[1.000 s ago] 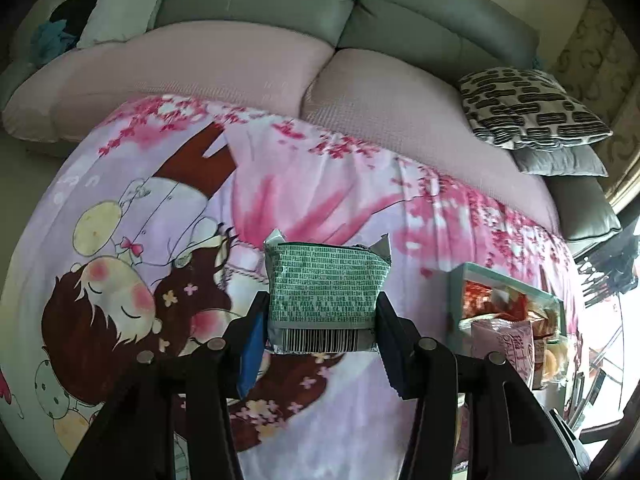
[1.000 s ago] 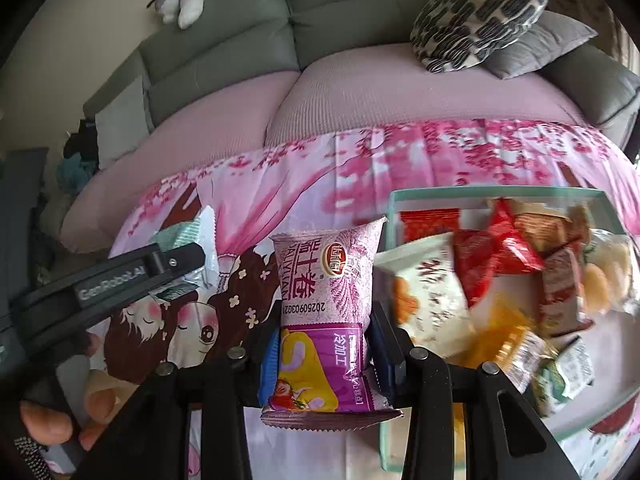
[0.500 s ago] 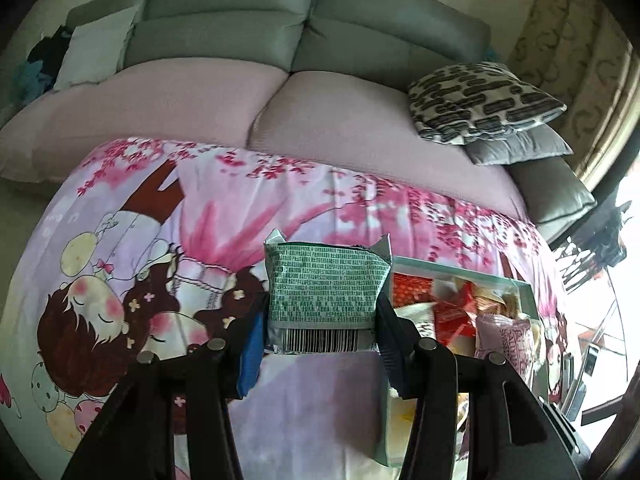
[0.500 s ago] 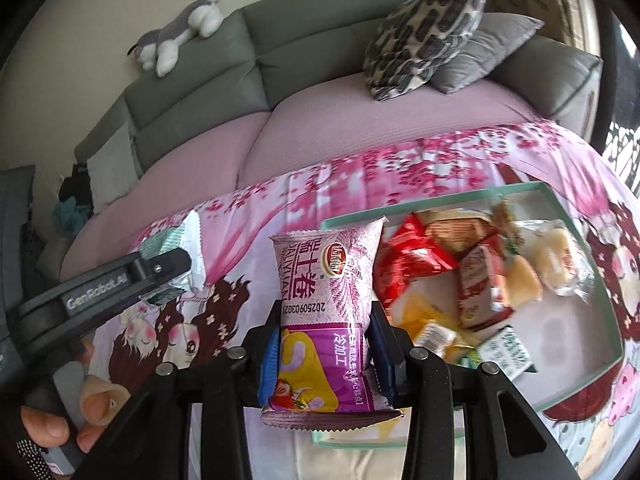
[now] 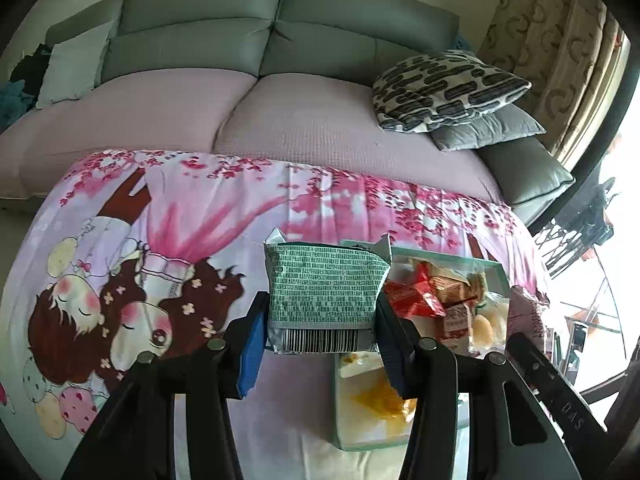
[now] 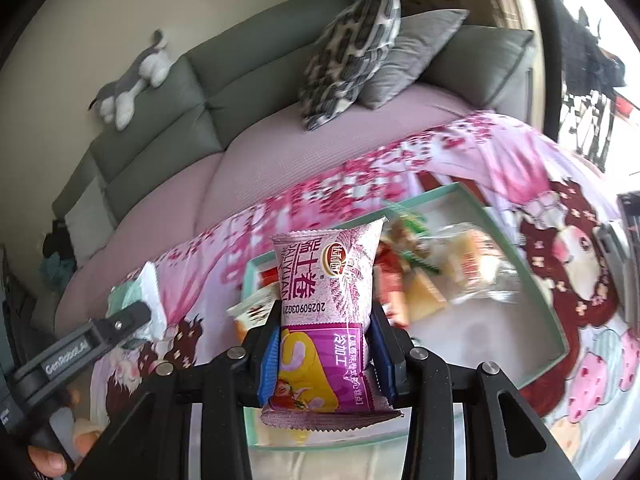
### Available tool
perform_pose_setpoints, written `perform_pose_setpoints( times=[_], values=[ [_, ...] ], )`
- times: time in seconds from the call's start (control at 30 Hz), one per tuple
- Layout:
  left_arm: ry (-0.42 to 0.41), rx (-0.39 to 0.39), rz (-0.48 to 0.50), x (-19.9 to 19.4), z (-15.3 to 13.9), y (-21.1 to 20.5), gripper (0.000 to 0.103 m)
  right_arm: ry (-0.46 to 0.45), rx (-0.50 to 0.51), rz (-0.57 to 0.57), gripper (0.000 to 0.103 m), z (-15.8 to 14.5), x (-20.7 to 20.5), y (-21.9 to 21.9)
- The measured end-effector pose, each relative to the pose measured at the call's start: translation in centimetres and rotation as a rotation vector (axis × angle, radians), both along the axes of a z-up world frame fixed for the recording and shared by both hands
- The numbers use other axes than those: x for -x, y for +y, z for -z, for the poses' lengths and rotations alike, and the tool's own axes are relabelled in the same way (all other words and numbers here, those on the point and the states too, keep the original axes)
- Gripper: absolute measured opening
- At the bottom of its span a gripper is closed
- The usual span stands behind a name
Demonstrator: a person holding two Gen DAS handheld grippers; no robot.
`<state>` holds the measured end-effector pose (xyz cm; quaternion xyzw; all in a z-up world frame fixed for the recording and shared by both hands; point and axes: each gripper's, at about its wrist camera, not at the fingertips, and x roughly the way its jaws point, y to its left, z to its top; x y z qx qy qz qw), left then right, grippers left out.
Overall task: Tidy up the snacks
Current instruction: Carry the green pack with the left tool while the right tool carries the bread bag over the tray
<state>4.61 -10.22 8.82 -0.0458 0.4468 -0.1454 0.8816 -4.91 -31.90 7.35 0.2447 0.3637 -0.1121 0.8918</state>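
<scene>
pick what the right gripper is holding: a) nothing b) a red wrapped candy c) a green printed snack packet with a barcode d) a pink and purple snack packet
d: the right gripper is clamped on the pink and purple snack packet above the teal tray.

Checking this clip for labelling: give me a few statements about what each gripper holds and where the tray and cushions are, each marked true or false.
1. The left gripper is shut on a green snack packet. True.
2. The right gripper is empty. False: it is shut on a pink and purple snack packet.
3. The teal tray already holds several wrapped snacks. True.
4. The tray sits on bare wood. False: it rests on a pink cartoon-print cloth.
5. A patterned black and white cushion lies on the sofa, on top of a plain grey cushion. True.
</scene>
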Motion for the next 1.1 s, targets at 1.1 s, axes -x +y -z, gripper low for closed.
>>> perform_pose_setpoints(
  times=[1.1],
  values=[
    [0.082,-0.093,0.160,-0.3,5.0,-8.1,0.052,0.113,-0.003,0.152,0.042,2.9,2.3,-6.8]
  ],
)
